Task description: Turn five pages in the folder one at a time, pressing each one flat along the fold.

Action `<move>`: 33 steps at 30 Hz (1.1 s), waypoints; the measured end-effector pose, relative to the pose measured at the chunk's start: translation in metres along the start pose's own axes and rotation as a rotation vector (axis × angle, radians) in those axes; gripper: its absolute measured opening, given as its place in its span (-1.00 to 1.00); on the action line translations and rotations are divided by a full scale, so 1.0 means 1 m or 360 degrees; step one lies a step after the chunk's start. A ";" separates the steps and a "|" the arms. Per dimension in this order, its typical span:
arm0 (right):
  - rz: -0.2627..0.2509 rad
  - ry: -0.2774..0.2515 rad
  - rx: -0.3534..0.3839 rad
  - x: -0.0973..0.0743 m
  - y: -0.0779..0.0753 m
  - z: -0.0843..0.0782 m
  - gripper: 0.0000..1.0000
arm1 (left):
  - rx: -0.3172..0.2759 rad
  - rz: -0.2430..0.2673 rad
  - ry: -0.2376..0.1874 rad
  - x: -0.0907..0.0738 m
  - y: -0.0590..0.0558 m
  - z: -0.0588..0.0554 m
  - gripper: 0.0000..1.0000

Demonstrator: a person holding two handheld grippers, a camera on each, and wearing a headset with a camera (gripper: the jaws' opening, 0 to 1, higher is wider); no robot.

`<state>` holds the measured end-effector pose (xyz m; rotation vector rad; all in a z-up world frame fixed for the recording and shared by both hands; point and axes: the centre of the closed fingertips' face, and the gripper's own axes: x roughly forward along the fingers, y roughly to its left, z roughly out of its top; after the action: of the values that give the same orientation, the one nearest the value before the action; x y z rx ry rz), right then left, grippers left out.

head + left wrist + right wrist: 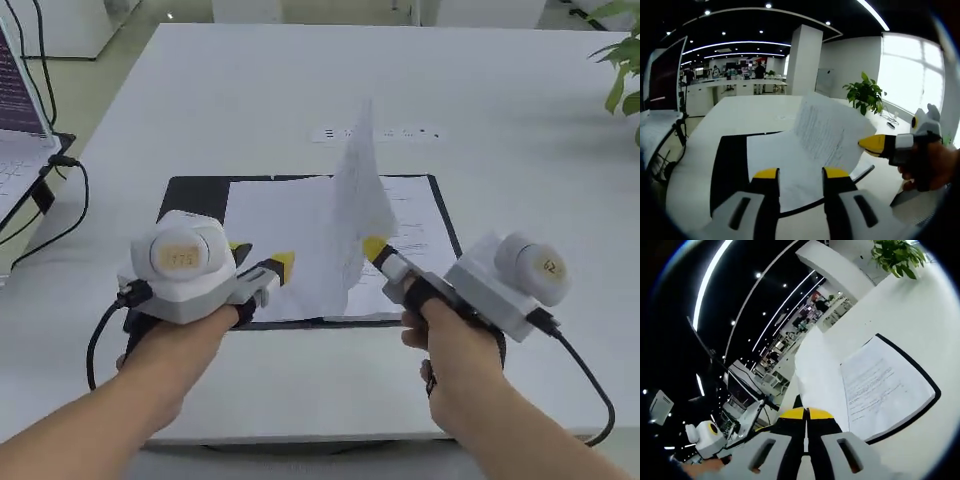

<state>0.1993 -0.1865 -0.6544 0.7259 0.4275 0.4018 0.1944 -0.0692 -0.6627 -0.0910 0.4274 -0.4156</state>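
Note:
A black folder (192,190) lies open on the white table with printed white pages in it. One page (355,200) stands nearly upright over the fold, and my right gripper (374,248) is shut on its lower edge. In the right gripper view the yellow-tipped jaws (806,413) meet on that page (817,370), with the right-hand printed page (887,385) lying flat beyond. My left gripper (262,262) hovers open over the left-hand page (270,230), near the folder's front edge. The left gripper view shows its open jaws (800,173) above the folder (730,165) and the lifted page (825,132).
A laptop (15,130) with dark cables sits at the table's left edge. A white strip of labels (375,133) lies beyond the folder. Green plant leaves (625,60) reach in at the far right. The table stretches bare behind the folder.

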 end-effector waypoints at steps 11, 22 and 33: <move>-0.0042 0.0163 -0.0150 0.026 0.015 -0.038 -1.00 | -0.0062 0.0113 -0.0057 -0.035 0.043 0.002 -0.36; -0.0088 0.0361 -0.0395 0.053 0.022 -0.075 -1.00 | -0.0119 0.0182 -0.0060 -0.050 0.063 -0.003 -0.35; -0.0125 0.0603 -0.0672 0.079 0.016 -0.121 -1.00 | -0.0163 0.0226 -0.0045 -0.055 0.071 -0.007 -0.35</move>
<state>0.2013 -0.0710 -0.7429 0.2186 0.6993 0.5374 0.1726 0.0181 -0.6606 -0.1646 0.4241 -0.2524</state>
